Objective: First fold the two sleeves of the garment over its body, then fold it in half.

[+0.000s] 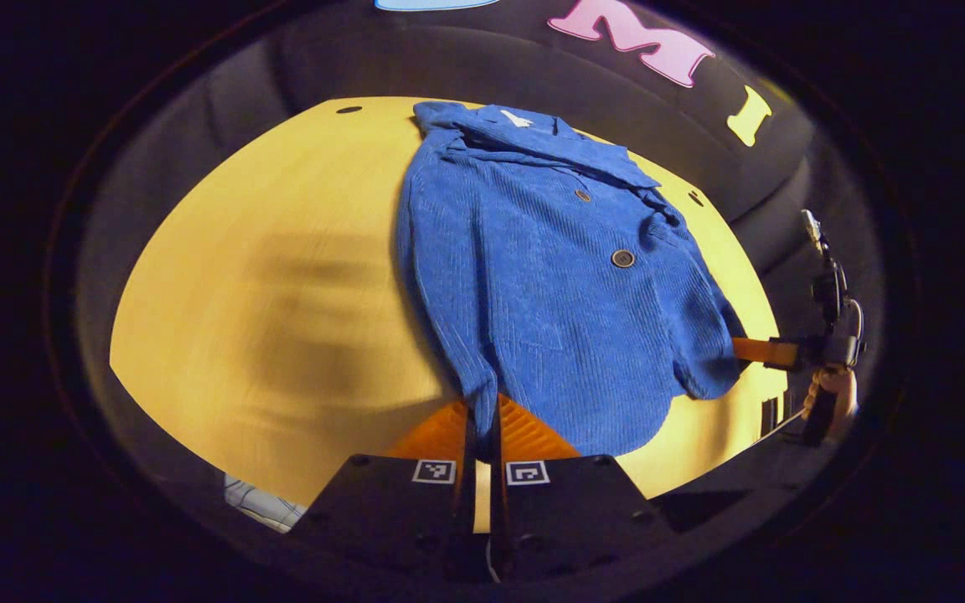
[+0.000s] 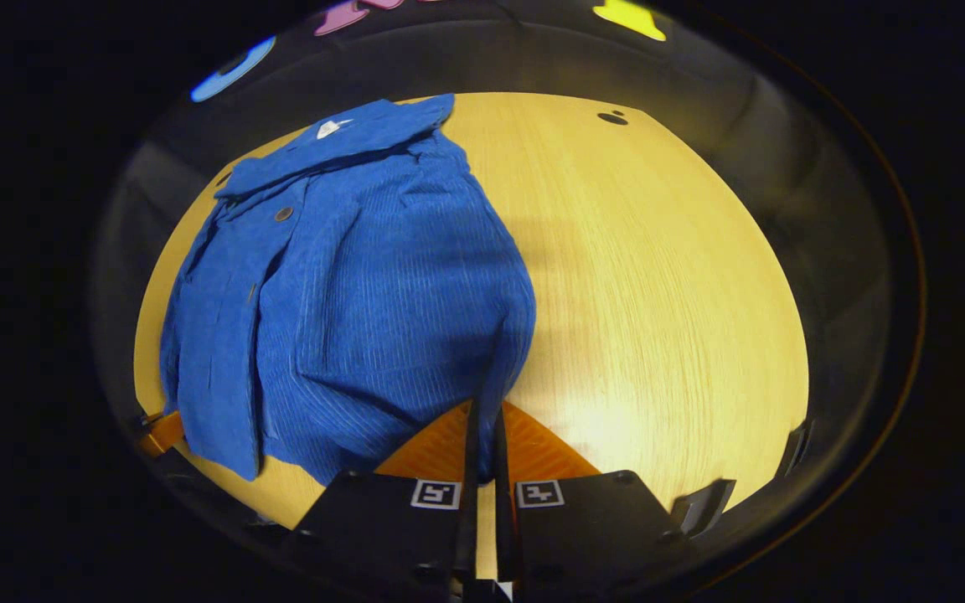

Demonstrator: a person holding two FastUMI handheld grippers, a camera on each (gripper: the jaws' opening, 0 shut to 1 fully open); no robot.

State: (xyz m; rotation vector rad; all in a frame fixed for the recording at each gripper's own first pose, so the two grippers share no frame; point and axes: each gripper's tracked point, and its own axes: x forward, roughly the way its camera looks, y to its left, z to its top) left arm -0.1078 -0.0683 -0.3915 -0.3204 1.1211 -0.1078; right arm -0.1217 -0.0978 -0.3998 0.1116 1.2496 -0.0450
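Observation:
A blue corduroy garment (image 1: 549,276) with dark buttons lies on the yellow wooden table (image 1: 281,293), collar at the far end. A sleeve lies along its right side in the left gripper view. My left gripper (image 1: 482,410) is shut on the near hem, with cloth pinched between its fingers. Farther right, the right gripper (image 1: 742,349) grips the garment's edge beside the sleeve cuff. In the right gripper view the garment (image 2: 348,285) lies to the left, and my right gripper (image 2: 487,414) is shut on its near edge. The left gripper (image 2: 156,431) shows at the far left hem.
A hand (image 1: 838,394) holds the right gripper past the table's right edge. Small dark holes (image 1: 348,110) (image 2: 612,118) mark the table's far corners. Bare tabletop (image 2: 658,293) spreads beside the garment. A checked cloth (image 1: 260,502) shows below the near table edge.

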